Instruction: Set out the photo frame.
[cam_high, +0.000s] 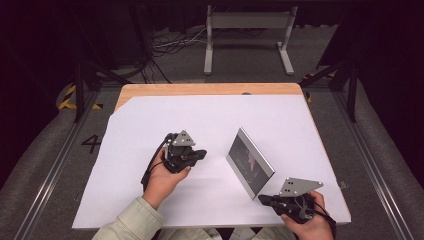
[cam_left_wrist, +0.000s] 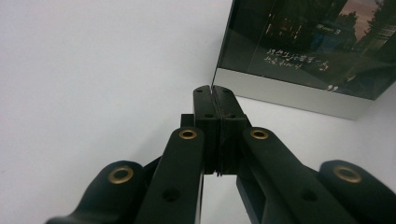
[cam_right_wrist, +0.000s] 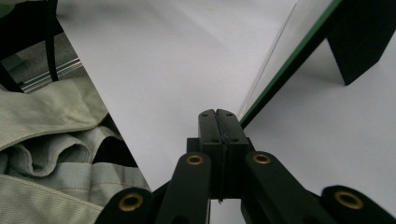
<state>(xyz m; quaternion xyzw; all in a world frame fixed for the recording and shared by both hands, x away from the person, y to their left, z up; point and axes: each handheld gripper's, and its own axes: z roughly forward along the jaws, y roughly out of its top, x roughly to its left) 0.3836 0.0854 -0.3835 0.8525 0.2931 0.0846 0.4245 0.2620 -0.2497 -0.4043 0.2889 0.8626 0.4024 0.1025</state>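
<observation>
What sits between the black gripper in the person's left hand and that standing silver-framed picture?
Nothing: in the high view, only bare white sheet separates the left gripper from the silver-framed picture.

the white sheet (cam_high: 210, 130) on my table takes bright, even light from above, while the floor and the room behind sink into near black with a purple cast at the corners. the high view is soft and a little grainy. my left gripper (cam_high: 200, 154) throws only a faint, short shadow on the sheet. the picture frame (cam_high: 248, 161) has a dark glossy face that mirrors dim shapes. in the left gripper view my own jaws are blurred at the bottom edge, and the frame (cam_left_wrist: 299, 46) is sharper. in the right gripper view the sleeve (cam_right_wrist: 46, 154) is soft and the sheet nearly washes out.
</observation>
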